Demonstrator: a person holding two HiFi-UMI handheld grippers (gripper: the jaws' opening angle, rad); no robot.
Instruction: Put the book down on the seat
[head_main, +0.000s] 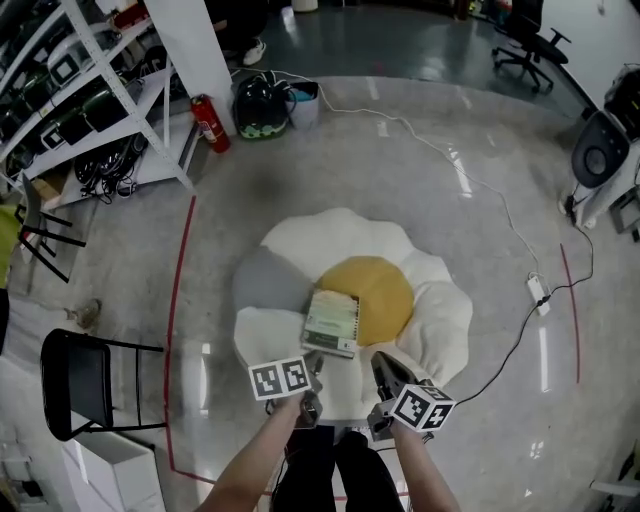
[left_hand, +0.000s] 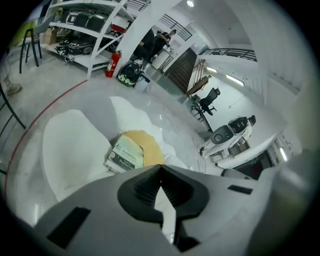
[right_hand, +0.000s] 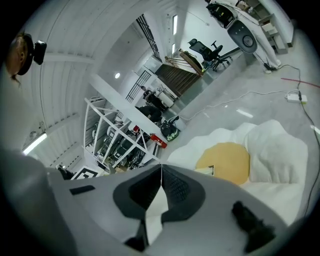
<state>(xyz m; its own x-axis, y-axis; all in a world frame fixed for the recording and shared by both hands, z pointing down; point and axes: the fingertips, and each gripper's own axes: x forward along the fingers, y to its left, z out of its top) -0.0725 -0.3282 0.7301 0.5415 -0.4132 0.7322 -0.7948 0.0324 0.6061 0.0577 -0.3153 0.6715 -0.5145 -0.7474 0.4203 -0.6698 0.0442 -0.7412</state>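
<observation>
The book (head_main: 332, 322) lies flat on the seat (head_main: 440, 300), just ahead of the left gripper (left_hand: 160, 167) and right gripper (right_hand: 161, 167) — both closed on nothing, apparently clear because placing is done

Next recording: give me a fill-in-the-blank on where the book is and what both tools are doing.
1. The book lies on the seat, partly over its ____ centre.
2. The left tool has its jaws ____.
3. The right tool holds ____.
4. One petal of the seat is ____; the others are white.
Missing words: yellow; shut; nothing; grey.
</observation>
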